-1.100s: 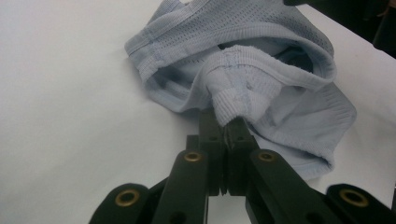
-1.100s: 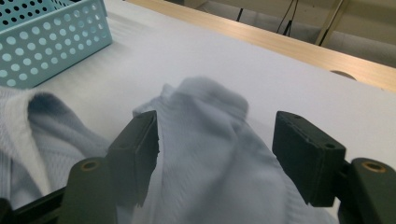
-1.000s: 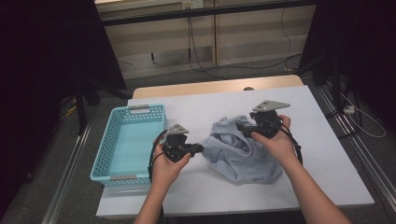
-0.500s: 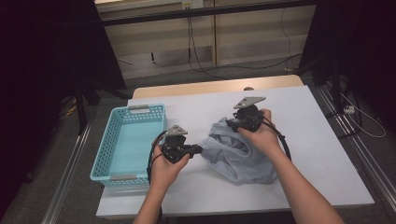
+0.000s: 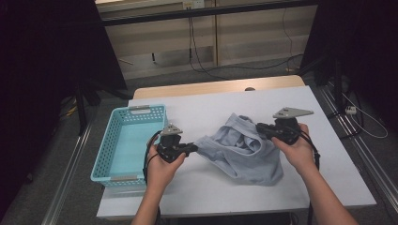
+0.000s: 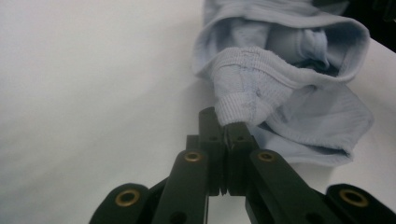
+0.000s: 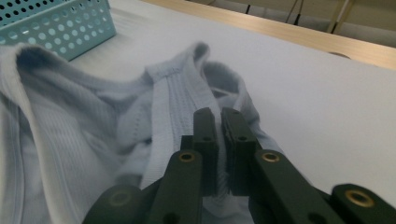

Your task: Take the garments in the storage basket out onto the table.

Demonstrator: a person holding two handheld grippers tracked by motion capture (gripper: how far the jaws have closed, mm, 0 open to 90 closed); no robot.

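Lying crumpled on the white table, just beside the turquoise basket: pale blue garment. Left claw pressed together, pinching the ribbed hem at the garment's near-basket edge. Right claw having just been closing, now pressed together over a ribbed strap at the opposite side; apparently gripping cloth, though the pinch itself being partly hidden behind the jaws. Risk noted: thin fold possibly slipping out of the right claw under spreading tension, or cloth dragging and bunching against the table, leaving the garment twisted rather than flattening.
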